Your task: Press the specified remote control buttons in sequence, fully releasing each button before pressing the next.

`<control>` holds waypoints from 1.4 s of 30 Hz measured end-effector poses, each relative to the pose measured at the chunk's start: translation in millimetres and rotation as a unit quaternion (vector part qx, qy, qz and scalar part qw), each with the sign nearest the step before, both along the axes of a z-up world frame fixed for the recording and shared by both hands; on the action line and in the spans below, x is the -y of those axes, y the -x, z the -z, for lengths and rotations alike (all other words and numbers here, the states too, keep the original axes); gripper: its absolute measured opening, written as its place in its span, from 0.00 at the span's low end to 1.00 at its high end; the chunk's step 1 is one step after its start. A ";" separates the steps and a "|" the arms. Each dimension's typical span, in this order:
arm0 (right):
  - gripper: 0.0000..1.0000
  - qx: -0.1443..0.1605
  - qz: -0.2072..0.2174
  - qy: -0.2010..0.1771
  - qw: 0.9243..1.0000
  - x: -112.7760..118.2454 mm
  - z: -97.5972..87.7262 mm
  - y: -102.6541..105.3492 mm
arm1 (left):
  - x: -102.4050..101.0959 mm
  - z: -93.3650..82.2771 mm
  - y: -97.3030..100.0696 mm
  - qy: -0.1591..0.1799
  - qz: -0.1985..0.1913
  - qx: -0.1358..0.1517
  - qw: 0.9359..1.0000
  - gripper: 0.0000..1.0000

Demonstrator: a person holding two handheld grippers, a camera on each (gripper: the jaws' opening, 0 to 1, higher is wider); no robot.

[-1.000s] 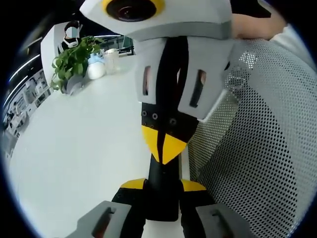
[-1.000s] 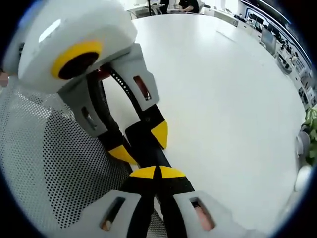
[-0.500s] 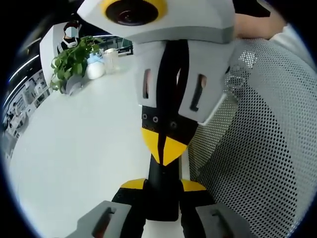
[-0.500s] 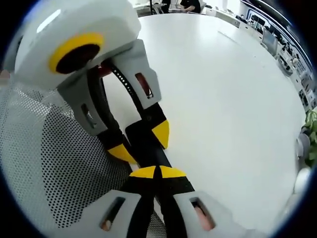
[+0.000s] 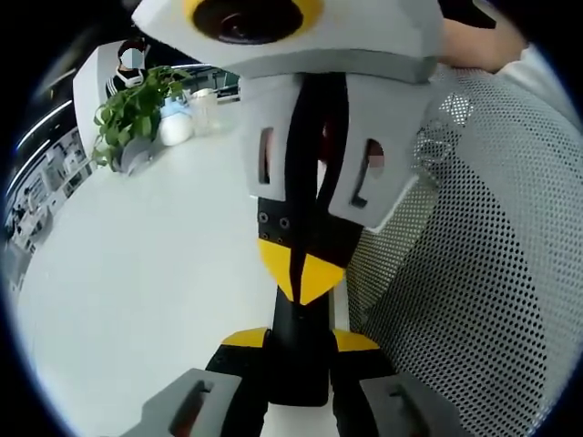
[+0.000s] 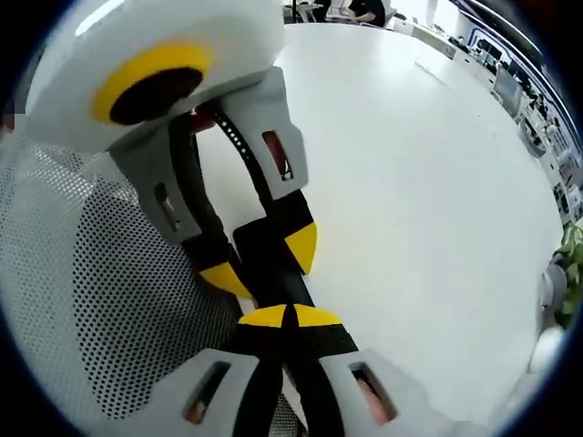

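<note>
Right now the left gripper (image 5: pixel 299 341) has its two yellow-tipped fingers narrowly apart, clamped on either side of the slim black remote control (image 5: pixel 298 373), which stands up between them. The right gripper (image 5: pixel 296 276) comes in from beyond those fingers, its own fingers pressed together into one point that rests at the far end of the remote; the buttons are too dark to make out.

From the right gripper view, the right gripper (image 6: pixel 290 317) shows its tips meeting with no gap, just in front of them the remote (image 6: pixel 273 278) held by the left gripper (image 6: pixel 264 262). A white table (image 6: pixel 410 182) spreads beyond the fingers, and a mesh chair back (image 6: pixel 91 300) lies beside them.
</note>
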State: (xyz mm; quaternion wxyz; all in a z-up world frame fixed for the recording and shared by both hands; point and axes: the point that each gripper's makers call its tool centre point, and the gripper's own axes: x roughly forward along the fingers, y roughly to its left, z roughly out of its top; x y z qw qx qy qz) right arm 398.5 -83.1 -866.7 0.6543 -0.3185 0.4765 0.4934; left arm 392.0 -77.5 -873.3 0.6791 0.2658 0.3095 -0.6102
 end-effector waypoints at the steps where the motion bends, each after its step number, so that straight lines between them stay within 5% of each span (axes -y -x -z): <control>1: 0.00 -0.001 -0.001 0.004 1.000 -0.1 0.4 0.0 | 0.1 0.0 0.0 0.000 0.000 0.000 1.000 0.25; 9: 0.00 0.024 -0.011 0.019 0.999 1.5 0.5 1.3 | 0.1 0.2 -0.4 0.002 -0.002 -0.001 1.000 0.25; 17: 0.00 0.007 0.012 -0.018 1.000 2.9 -0.7 0.1 | 0.1 -0.2 -0.4 0.005 -0.003 -0.003 1.000 0.25; 35: 0.00 -0.031 0.052 -0.038 0.997 3.1 -0.2 -1.7 | -2.1 -0.6 -0.5 0.013 -0.002 -0.009 1.000 0.25; 42: 0.00 -0.025 0.045 -0.039 0.998 2.0 -0.2 0.0 | -3.0 -0.6 -0.6 0.012 -0.004 -0.010 1.000 0.25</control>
